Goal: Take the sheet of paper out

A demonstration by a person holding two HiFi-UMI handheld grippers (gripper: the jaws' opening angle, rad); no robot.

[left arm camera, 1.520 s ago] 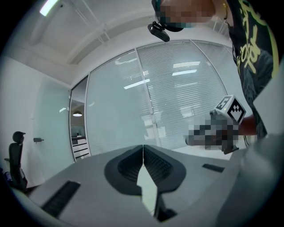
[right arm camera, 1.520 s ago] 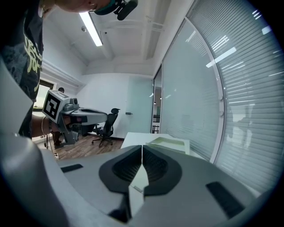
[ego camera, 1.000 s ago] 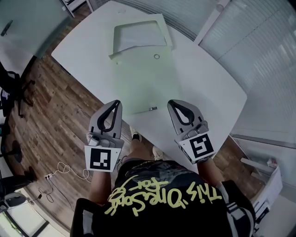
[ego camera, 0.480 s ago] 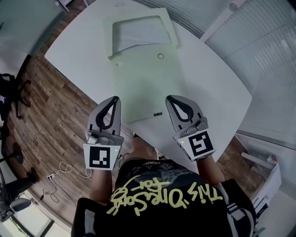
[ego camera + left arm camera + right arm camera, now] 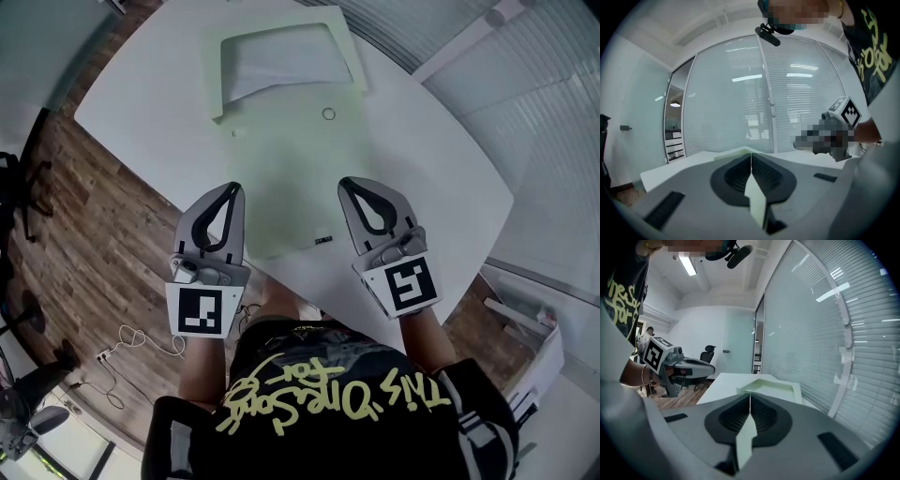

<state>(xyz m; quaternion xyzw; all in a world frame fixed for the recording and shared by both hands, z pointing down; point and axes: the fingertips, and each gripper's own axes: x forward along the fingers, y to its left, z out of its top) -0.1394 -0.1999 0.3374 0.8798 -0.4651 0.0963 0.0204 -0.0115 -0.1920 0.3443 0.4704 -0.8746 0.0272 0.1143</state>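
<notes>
Left tool and right tool are closed and empty at the pale folder's near end; the sheet of paper shows at its far mouth. Better to reach there, pin the folder, then open one tool on the sheet's edge

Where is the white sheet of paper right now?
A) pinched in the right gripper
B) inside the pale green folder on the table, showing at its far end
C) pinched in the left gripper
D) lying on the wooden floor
B: the white sheet shows in the opening at the far end of the pale green folder on the table; the left gripper and right gripper are shut and empty.
</notes>
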